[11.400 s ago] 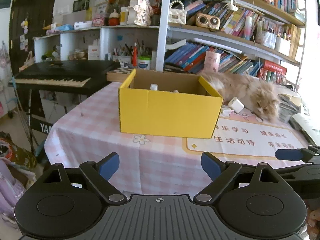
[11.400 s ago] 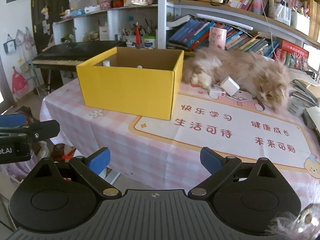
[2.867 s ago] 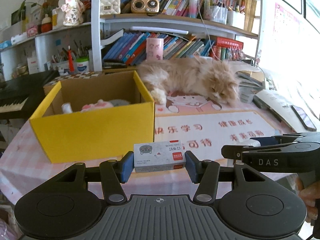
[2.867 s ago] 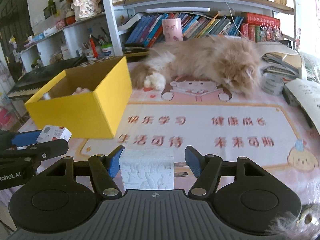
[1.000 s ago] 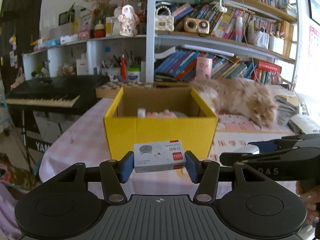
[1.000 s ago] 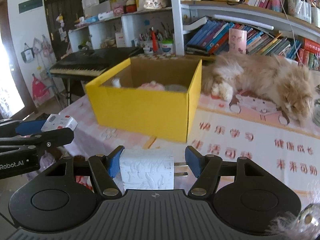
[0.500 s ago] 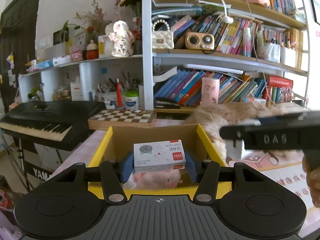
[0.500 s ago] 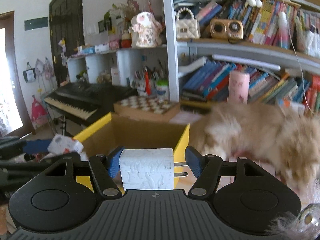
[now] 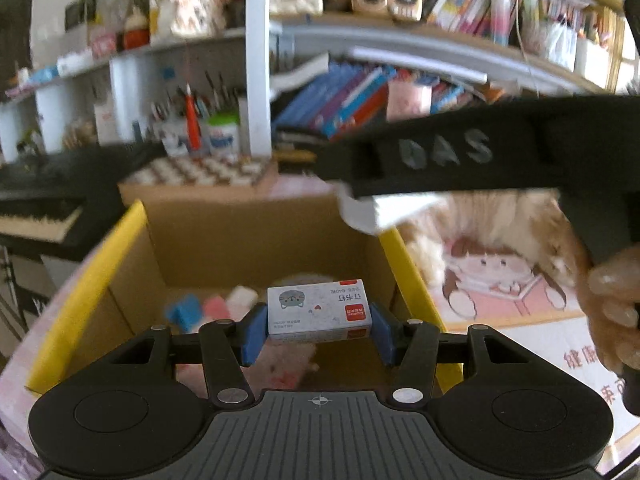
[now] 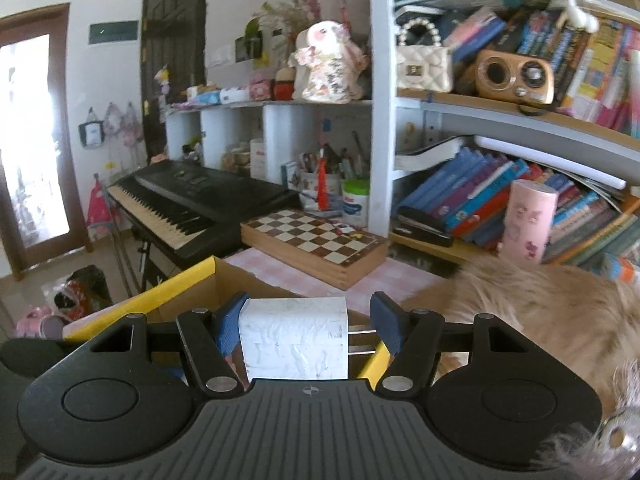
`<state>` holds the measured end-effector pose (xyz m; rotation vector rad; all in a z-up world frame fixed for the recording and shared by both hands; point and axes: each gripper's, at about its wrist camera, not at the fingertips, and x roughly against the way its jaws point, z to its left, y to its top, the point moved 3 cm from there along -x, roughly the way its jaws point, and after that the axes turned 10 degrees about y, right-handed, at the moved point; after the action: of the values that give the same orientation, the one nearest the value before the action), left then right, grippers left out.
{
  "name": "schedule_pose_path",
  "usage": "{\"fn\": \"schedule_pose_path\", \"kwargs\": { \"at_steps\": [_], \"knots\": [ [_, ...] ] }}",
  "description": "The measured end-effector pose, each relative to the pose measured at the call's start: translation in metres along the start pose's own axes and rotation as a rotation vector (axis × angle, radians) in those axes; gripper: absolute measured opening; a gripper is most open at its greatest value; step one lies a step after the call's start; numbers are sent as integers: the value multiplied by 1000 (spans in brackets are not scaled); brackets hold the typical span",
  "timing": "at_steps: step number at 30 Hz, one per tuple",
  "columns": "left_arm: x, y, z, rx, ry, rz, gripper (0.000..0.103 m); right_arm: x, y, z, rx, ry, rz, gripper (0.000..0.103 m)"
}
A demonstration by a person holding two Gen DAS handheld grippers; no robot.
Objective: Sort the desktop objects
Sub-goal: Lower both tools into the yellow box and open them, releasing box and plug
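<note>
The small grey-white rectangular cardboard staple box with a cat drawing and a red label (image 9: pixel 319 309) sat clamped between the 2 blue pads of the left gripper (image 9: pixel 318 330), its long side running across from pad to pad. It hung above the open yellow cardboard box with a brown inside (image 9: pixel 120 256), over a jumble of small pink, blue and white items (image 9: pixel 212 308) lying on the box floor, too blurred to name.

The white plug-in charger block with 2 metal prongs (image 10: pixel 294 342) was pinched in the right gripper (image 10: pixel 308 330): the left pad pressed its flat side and the prongs pointed toward the right pad. In the left wrist view that gripper crossed the upper right as a black bar, with the white block (image 9: pixel 376 212) showing under it above the box's far right corner. A hand (image 9: pixel 612 304) held its handle at the right edge.

Beyond the box lay a wooden chessboard case (image 10: pixel 316 246), then a black electronic keyboard (image 10: pixel 188 200) to the left. A fluffy orange cat (image 10: pixel 540 312) lay to the right, on a pink cartoon-printed desk mat (image 9: pixel 496 284). White shelves of books (image 10: pixel 480 192) stood behind.
</note>
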<state>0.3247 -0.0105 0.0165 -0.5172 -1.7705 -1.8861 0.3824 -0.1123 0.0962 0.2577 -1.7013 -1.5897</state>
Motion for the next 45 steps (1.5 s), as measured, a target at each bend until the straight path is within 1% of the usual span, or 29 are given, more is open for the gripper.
{"fn": "schedule_pose_path", "kwargs": {
  "at_steps": [3, 5, 7, 9, 11, 15, 16, 17, 18, 19, 20, 21, 23, 26, 29, 32, 37, 43, 45],
  "knots": [
    [-9, -7, -5, -18, -2, 49, 54, -16, 0, -1, 19, 32, 31, 63],
    [-12, -9, -3, 22, -28, 69, 54, -28, -1, -2, 35, 52, 61, 63],
    [-14, -9, -2, 43, -50, 88, 54, -40, -3, -3, 58, 69, 90, 63],
    [-16, -10, -2, 61, -88, 119, 54, -52, -6, -3, 81, 83, 125, 63],
    [-18, -12, 1, 97, -110, 140, 55, -66, -8, -6, 97, 99, 167, 63],
    [-16, -14, 2, 96, -115, 136, 57, -92, -16, -9, 137, 126, 251, 63],
    [-16, -13, 3, 99, -117, 131, 66, -97, -17, -10, 145, 131, 270, 63],
    [-15, -13, 3, 104, -119, 121, 77, -103, -19, -10, 153, 137, 292, 63],
    [-13, -14, 2, 103, -99, 110, 78, -107, -21, -10, 159, 142, 311, 63],
    [-11, -15, 2, 95, -68, 98, 83, -112, -23, -9, 168, 150, 333, 63],
    [-12, -14, 2, 88, -45, 88, 86, -115, -25, -9, 177, 160, 352, 63],
    [-11, -13, 2, 85, -28, 78, 86, -118, -28, -8, 184, 169, 374, 63],
    [-6, -14, 4, 88, -18, 57, 86, -123, -32, -7, 196, 185, 409, 63],
    [-2, -14, 8, 93, -14, 38, 86, -126, -32, -4, 218, 203, 423, 63],
    [-2, -14, 7, 70, -19, 38, 87, -128, -33, 0, 246, 217, 462, 63],
    [-4, -16, 3, 26, -10, 51, 87, -129, -35, 2, 269, 221, 487, 63],
    [-1, -16, 6, 25, -9, 58, 87, -130, -35, 2, 261, 202, 497, 63],
    [4, -17, 14, 24, -20, 46, 87, -131, -35, 0, 238, 173, 508, 62],
    [5, -18, 15, 21, -10, 44, 87, -131, -35, 0, 225, 178, 509, 61]
  ]
}}
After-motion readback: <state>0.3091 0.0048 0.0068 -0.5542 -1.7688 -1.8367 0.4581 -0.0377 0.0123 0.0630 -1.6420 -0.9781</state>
